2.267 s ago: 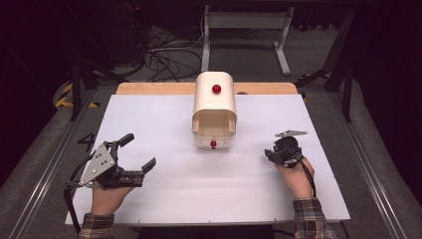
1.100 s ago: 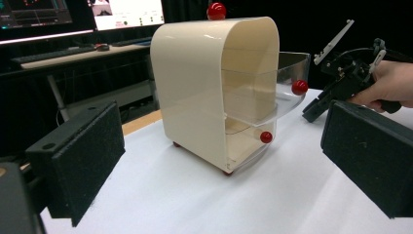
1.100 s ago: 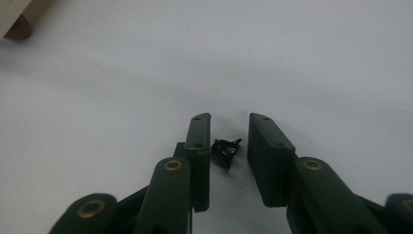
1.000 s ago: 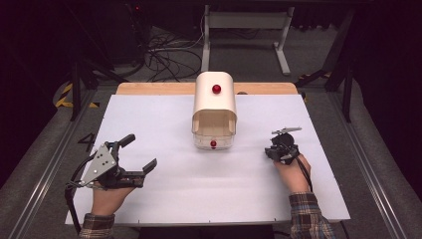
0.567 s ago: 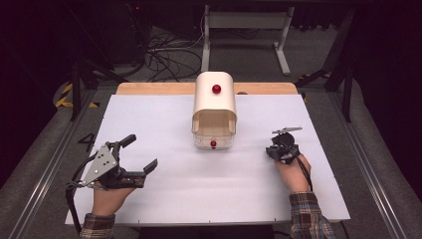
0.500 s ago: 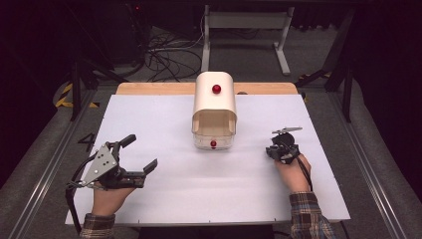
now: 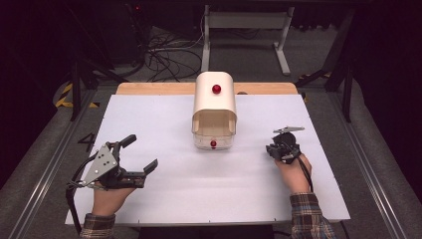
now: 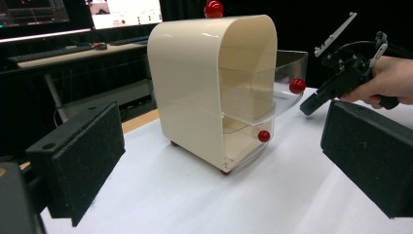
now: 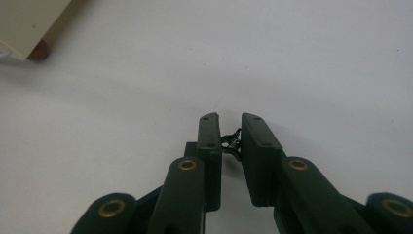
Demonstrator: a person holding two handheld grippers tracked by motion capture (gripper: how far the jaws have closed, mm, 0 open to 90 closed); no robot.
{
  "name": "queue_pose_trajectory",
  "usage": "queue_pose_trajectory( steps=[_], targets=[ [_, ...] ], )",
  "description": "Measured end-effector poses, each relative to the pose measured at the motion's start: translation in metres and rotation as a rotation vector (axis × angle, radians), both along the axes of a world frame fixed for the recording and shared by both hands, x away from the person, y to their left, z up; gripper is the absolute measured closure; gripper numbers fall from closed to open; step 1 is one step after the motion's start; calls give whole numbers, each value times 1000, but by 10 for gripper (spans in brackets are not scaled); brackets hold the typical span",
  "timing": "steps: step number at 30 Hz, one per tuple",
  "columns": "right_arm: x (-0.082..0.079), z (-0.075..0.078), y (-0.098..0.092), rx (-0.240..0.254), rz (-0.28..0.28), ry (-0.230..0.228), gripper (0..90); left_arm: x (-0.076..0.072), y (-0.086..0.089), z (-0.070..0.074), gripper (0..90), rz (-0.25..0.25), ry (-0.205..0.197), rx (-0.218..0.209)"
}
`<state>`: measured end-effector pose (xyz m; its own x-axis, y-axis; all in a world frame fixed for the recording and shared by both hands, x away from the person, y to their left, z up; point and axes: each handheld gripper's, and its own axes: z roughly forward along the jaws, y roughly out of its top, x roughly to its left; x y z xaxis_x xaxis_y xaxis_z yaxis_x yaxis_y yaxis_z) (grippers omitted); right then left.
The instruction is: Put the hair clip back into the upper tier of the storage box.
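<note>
- My right gripper (image 9: pixel 229 127) has its jaws nearly together, a narrow gap left between them; they have just been closing, with no object between them, only a small dark bit of the gripper's own works in the gap. The tips point down at bare white table.
- My left gripper (image 8: pixel 219 161) has its fingers (image 8: pixel 80 156) wide apart and holding nothing, aimed level at the cream box.
- Ahead of my left fingers stands the cream box (image 7: pixel 214 108), well apart from them, its open front and clear curved drawer (image 8: pixel 285 83) facing me; open table lies between.
- From my right fingers the box sits off to the left, near but not touching; one red foot (image 9: pixel 38 48) shows at the corner.
- A red knob (image 7: pixel 216 88) sits on the box's top, another red knob (image 7: pixel 213 144) low at its front.
- White table (image 7: pixel 164 124) spreads free on all sides of both grippers; its near edge lies just behind my hands.
- Beyond the far edge: dark floor, cables (image 7: pixel 169 50), a grey stand (image 7: pixel 244 22).
</note>
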<state>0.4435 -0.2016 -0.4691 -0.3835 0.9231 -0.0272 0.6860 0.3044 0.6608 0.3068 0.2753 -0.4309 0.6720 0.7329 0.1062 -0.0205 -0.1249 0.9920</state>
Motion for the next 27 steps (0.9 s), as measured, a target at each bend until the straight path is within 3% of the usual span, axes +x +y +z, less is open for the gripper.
queue_pose_trajectory(
  steps=[8, 15, 27],
  targets=[
    [-7, 9, -1, 56, 10, -61, 792, 0, -2, -1, 29, -2, 4, 7],
    [-11, 12, 0, 69, 20, -100, 792, 1, -2, -2, 29, -3, 3, 12],
    [-21, 18, 4, 104, 53, -229, 792, 0, -4, -3, 34, -3, -4, 20]
  ],
)
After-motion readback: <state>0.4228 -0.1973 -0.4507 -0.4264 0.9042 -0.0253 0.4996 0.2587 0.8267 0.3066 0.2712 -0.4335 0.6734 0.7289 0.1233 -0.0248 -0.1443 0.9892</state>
